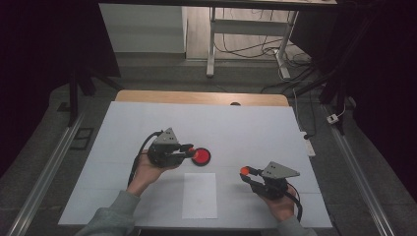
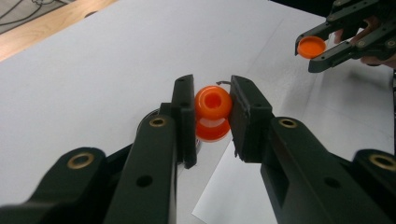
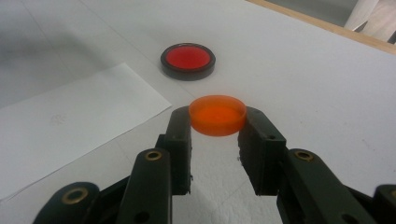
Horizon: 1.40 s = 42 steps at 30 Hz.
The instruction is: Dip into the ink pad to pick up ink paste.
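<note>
- Two grippers are at work over a white tabletop [image 1: 147,123], each held in one of a person's hands, forearms coming in from the near edge.
- Left gripper [image 1: 189,150] sits a little left of the tabletop's middle; in the left gripper view [image 2: 212,116] its jaws are clamped on a small orange bottle [image 2: 213,103], pads pressing on both sides of it.
- Seen along those jaws, the bottle's open mouth faces the camera, a round hole in its end, and its body narrows to a waist below.
- Right gripper [image 1: 244,172] is toward the near right corner, well apart from the left one; its jaws are closed on an orange cap [image 3: 217,114] held by the rim with its flat face up.
- From the left gripper view the same cap [image 2: 311,46] shows its hollow side, between the far gripper's jaws.
- One black-rimmed round dish [image 1: 201,157] with a red inside lies flat near the tabletop's middle, just beside the left gripper's tips; in the right gripper view [image 3: 188,61] it lies beyond the cap.
- One white sheet of paper [image 1: 199,195] lies flat by the near edge, between the two hands.
</note>
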Motion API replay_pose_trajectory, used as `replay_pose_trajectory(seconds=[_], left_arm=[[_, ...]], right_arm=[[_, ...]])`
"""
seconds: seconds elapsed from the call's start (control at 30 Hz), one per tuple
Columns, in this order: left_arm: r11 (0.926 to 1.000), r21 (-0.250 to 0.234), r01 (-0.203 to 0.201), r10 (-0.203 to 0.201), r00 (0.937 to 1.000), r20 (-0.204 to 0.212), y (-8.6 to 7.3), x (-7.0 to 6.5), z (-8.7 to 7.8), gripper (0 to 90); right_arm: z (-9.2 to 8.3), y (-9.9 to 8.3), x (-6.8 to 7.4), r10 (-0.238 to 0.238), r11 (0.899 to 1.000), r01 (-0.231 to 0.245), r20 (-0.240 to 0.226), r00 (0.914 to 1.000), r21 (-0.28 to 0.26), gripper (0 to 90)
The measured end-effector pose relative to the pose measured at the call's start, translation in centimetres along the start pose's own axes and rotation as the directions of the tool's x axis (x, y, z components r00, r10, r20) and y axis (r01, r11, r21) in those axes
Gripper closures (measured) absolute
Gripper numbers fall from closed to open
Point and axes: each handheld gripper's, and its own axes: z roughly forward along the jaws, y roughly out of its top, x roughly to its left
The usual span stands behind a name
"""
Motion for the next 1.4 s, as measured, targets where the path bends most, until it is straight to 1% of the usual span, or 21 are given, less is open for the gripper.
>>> replay_pose_trajectory(seconds=[0.1,0.13,0.63,0.97,1.2,1.33,1.4], left_arm=[[0.9999,0.01,0.002,-0.002,1.0,0.001,0.0,0.3,0.4,72.8],[0.9999,0.015,0.002,-0.002,1.0,-0.001,0.0,0.4,0.5,72.7],[0.9985,0.054,0.015,-0.014,0.9998,-0.013,-0.2,1.8,2.6,72.7],[0.9969,0.078,0.007,-0.007,1.0,-0.003,-0.1,2.3,4.3,72.7],[0.9952,0.097,0.01,-0.009,0.9999,-0.007,-0.3,2.8,5.5,72.7],[0.9948,0.101,0.014,-0.014,0.9999,-0.005,-0.3,3.0,5.9,72.7],[0.9944,0.106,0.009,-0.009,0.9999,-0.005,-0.3,3.0,6.1,72.7]], right_arm=[[0.0,-0.1,0.0,-0.003,1.0,0.003,0.0,1.0,-0.002,64.4],[0.0,-0.1,0.0,-0.006,1.0,0.006,0.002,1.0,0.005,64.4],[0.0,-0.2,-0.1,-0.002,1.0,0.002,0.004,1.0,0.009,64.4],[0.1,-0.2,0.0,-0.005,1.0,0.005,0.007,1.0,0.02,64.4],[0.0,-0.3,0.0,-0.008,1.0,0.007,0.008,0.9999,0.018,64.4],[-0.2,-0.5,0.0,-0.003,1.0,0.002,0.012,0.9999,0.017,64.4],[-0.4,-0.5,0.1,-0.003,1.0,0.002,0.025,0.9997,0.02,64.4]])
